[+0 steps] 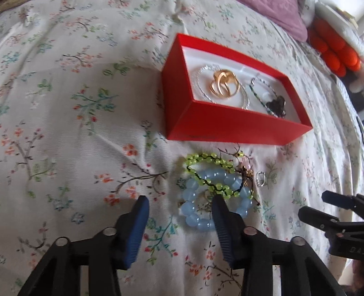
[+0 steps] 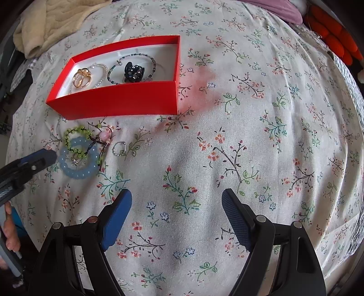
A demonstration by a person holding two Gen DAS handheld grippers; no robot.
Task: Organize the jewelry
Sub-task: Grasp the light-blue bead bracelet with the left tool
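Observation:
A red box (image 1: 227,127) (image 2: 118,100) lies open on the flowered bedspread. In it are a gold ring (image 1: 224,85) (image 2: 82,77), a silver bangle (image 1: 201,91), and a beaded bracelet with a dark heart charm (image 1: 276,103) (image 2: 134,71). In front of the box lies a pile: a pale blue bead bracelet (image 1: 193,200) (image 2: 75,170), a green bead bracelet (image 1: 204,159) (image 2: 72,133), a pink charm piece (image 2: 105,136) and a small silver ring (image 1: 261,178) (image 2: 119,149). My left gripper (image 1: 180,200) is open, its right finger over the blue bracelet. My right gripper (image 2: 176,198) is open and empty over bare bedspread.
A beige blanket (image 2: 45,25) lies at the far left of the bed. A purple pillow (image 1: 279,16) and an orange plush object (image 1: 334,54) lie at the far right. The right gripper's fingers (image 1: 318,214) show at the right edge of the left wrist view.

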